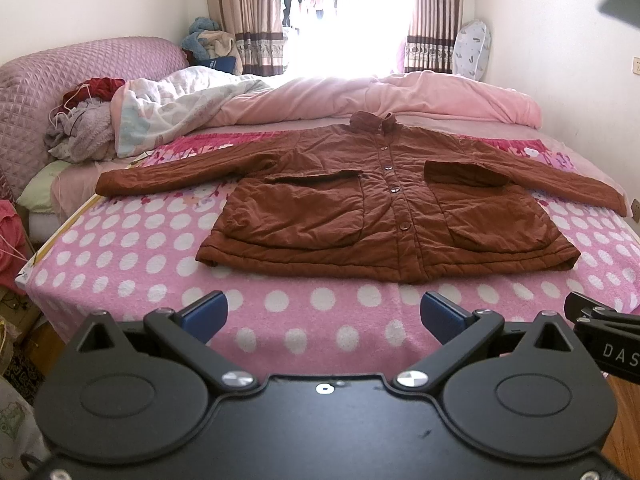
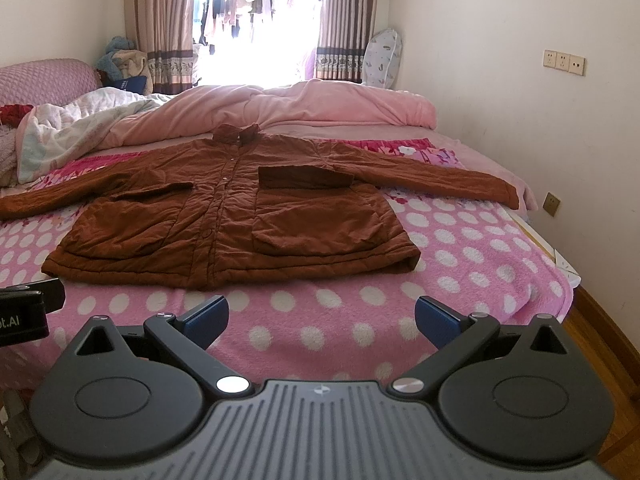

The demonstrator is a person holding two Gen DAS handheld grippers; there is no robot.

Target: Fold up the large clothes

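Note:
A brown quilted jacket [image 1: 384, 216] [image 2: 224, 224] lies flat and face up on the pink polka-dot blanket [image 1: 160, 272] [image 2: 460, 264], buttoned, collar at the far end and both sleeves spread out sideways. My left gripper [image 1: 323, 314] hovers open over the blanket, short of the jacket's hem, with nothing between its blue pads. My right gripper [image 2: 322, 316] is likewise open and empty, just short of the hem's right half. Part of the right gripper shows at the right edge of the left wrist view, and part of the left one at the left edge of the right wrist view.
A pink duvet [image 1: 400, 96] [image 2: 304, 104] and a white quilt [image 1: 168, 104] are heaped across the far side of the bed. Loose clothes [image 1: 80, 120] lie by the pink headboard [image 1: 60, 80] at left. A wall [image 2: 520, 120] with sockets runs along the right; wooden floor [image 2: 600, 344] lies beside the bed.

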